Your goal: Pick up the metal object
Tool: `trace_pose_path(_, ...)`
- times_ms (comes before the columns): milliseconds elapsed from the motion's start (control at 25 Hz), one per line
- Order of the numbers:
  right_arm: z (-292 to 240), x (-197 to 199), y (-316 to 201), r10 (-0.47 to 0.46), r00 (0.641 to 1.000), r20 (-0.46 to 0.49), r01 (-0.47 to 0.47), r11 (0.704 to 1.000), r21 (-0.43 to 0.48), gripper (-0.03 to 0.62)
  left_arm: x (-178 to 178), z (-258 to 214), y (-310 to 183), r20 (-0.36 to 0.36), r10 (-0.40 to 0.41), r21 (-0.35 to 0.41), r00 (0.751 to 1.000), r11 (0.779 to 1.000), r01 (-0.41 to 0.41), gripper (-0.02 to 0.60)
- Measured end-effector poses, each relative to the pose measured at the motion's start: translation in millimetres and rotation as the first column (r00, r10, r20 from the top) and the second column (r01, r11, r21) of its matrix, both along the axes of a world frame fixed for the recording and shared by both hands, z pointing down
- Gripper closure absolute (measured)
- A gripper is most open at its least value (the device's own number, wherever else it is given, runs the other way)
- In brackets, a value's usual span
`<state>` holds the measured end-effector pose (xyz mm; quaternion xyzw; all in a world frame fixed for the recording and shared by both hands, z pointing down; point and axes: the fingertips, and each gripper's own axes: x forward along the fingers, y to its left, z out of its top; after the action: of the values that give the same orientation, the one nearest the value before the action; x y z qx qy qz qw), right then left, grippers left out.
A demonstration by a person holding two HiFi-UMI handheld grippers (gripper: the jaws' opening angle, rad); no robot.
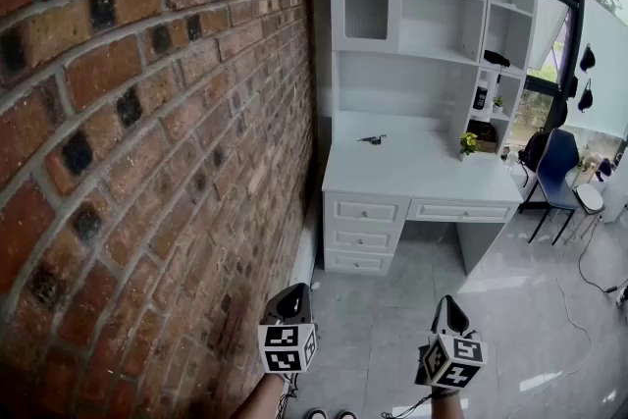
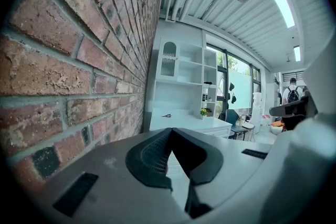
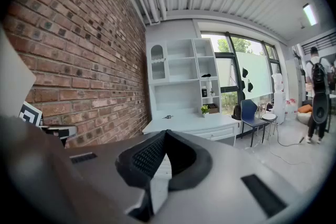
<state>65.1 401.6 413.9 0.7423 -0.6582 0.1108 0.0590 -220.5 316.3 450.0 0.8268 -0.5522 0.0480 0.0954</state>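
The small dark metal object (image 1: 372, 139) lies far back on the white bench (image 1: 422, 174), well apart from both grippers; the left gripper (image 2: 169, 131) and right gripper (image 3: 164, 134) each have their jaws clenched shut on nothing; arriving like that would likely shove the thin piece toward the shelf unit (image 1: 392, 83); the brick wall (image 1: 147, 162) close beside the left gripper risks a knock
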Motion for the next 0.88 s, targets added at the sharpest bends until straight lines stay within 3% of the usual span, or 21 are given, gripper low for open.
trace_pose_path(880,11,2,13,-0.011,0.997,0.082,0.013,1.0,-0.023,0.594,8,5,15,-0.038,-0.002,-0.036,0.999,0.999,0.0,0.569)
